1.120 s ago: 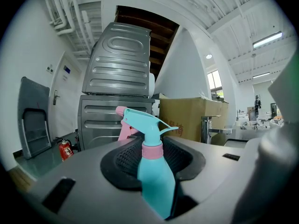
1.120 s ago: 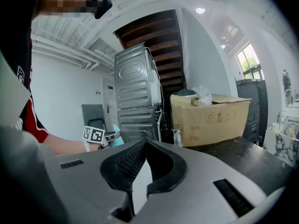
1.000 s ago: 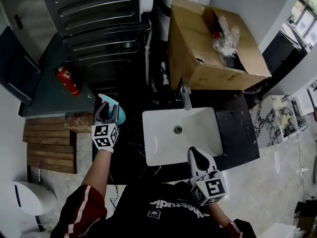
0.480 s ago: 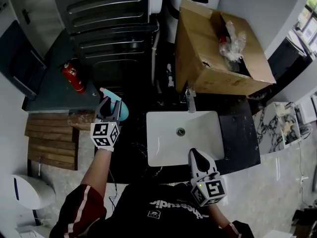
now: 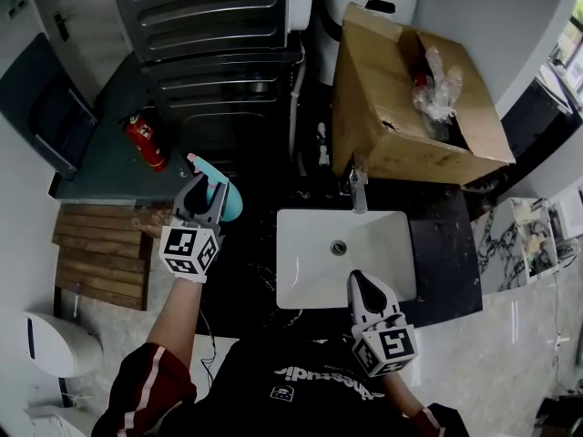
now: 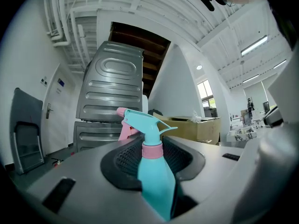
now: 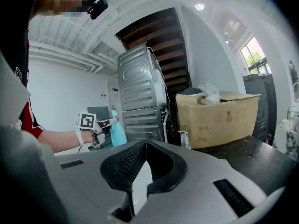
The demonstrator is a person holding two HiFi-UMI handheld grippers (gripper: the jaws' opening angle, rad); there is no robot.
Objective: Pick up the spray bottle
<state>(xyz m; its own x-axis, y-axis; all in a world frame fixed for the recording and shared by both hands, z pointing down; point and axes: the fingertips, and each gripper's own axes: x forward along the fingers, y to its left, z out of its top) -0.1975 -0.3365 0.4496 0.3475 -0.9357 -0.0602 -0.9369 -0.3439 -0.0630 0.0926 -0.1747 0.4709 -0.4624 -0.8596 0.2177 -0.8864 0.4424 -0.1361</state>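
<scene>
The spray bottle (image 5: pixel 229 198) is teal with a pink collar and pink nozzle. My left gripper (image 5: pixel 206 198) is shut on it and holds it upright in the air, left of the sink. In the left gripper view the bottle (image 6: pixel 157 181) stands between the two black pads, its trigger head above them; my left gripper (image 6: pixel 154 158) points level. My right gripper (image 5: pixel 362 286) hovers over the sink's near edge, shut with nothing in it; its tips (image 7: pixel 143 144) meet. The right gripper view also shows the bottle (image 7: pixel 117 132) in the left gripper (image 7: pixel 105 124).
A white sink (image 5: pixel 305 276) with a faucet (image 5: pixel 357 189) is set in a black counter (image 5: pixel 446 244). An open cardboard box (image 5: pixel 392 116) stands behind it. Grey stacked machines (image 5: pixel 219 35), a red fire extinguisher (image 5: pixel 146 142) and a wooden pallet (image 5: pixel 96 258) are on the left.
My left gripper has risen with the spray bottle in it and looks larger in the head view. The right gripper has stayed where it was.
</scene>
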